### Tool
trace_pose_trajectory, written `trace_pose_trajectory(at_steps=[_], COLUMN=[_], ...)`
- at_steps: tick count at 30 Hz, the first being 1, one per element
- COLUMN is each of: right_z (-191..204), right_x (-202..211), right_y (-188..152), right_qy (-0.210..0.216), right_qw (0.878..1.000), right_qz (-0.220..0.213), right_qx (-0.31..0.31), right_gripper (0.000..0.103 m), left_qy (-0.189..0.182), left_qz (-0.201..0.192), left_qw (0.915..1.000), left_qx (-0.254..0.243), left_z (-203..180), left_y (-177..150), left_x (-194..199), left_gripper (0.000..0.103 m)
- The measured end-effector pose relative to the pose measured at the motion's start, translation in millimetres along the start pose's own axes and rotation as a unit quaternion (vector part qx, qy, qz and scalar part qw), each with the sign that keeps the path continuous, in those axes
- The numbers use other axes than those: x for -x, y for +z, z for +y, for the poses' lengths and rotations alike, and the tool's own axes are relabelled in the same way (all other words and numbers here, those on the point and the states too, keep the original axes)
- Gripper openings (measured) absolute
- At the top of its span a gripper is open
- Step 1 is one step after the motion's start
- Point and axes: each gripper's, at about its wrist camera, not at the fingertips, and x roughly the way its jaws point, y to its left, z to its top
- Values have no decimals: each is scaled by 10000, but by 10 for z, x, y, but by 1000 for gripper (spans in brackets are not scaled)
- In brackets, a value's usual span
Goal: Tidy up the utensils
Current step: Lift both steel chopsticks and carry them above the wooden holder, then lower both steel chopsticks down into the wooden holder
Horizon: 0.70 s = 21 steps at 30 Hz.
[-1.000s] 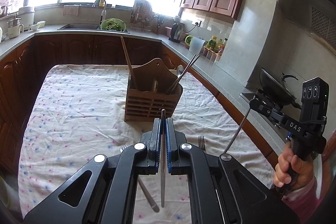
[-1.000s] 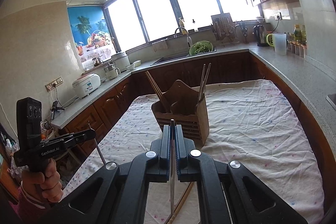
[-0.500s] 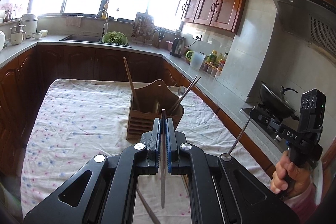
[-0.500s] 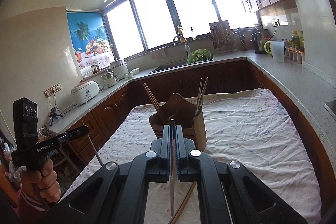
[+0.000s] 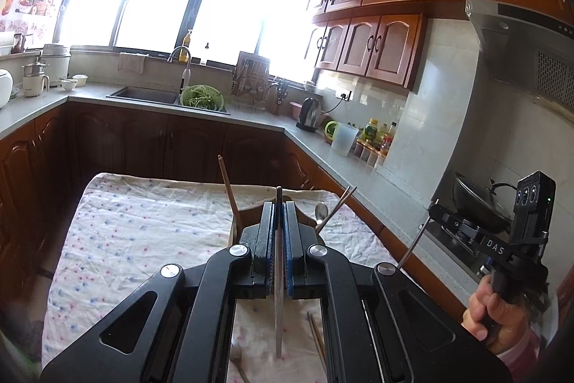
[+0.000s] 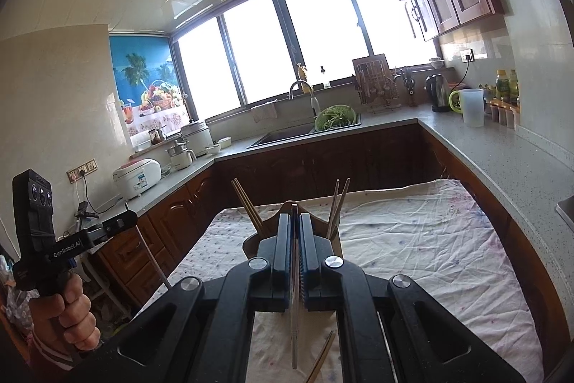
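Observation:
My left gripper (image 5: 278,214) is shut on a thin metal utensil (image 5: 278,311) that hangs down between the pads. My right gripper (image 6: 296,221) is shut on a thin metal chopstick (image 6: 295,329), also hanging down. Both are held above the table, in front of the wooden utensil caddy (image 6: 251,243), which is mostly hidden behind the fingers. The caddy holds wooden chopsticks (image 6: 247,209), metal chopsticks (image 6: 339,205) and a spoon (image 5: 321,212). The right gripper also shows in the left wrist view (image 5: 436,209), and the left gripper in the right wrist view (image 6: 125,219).
The table carries a white dotted cloth (image 5: 143,232). Loose wooden chopsticks (image 5: 315,332) and another utensil (image 5: 238,361) lie on it below the grippers. Counters run along the left, back and right, with a sink (image 5: 143,94), kettle (image 5: 310,110) and wok (image 5: 473,203).
Both grippers have risen and tilted upward with their utensils. The caddy has dropped low in both views and is now mostly hidden behind the fingers.

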Motion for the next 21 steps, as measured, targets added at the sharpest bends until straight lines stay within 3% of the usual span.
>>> trace_pose_trajectory(at_steps=[13,21], right_z=[-33,-47], right_x=[-434,-786], right_y=[540,635], right_qy=[-110,-200], right_qw=[9978,9960], right_qz=[-651,-847], right_qx=[89,209], right_gripper=[4,4], left_qy=[137,374], left_qz=[-639,-823], left_qw=[9977,9958], left_qx=[-175,-162], left_z=[66,153], left_y=[604,666], left_x=[-443,-874], left_gripper=[3,3])
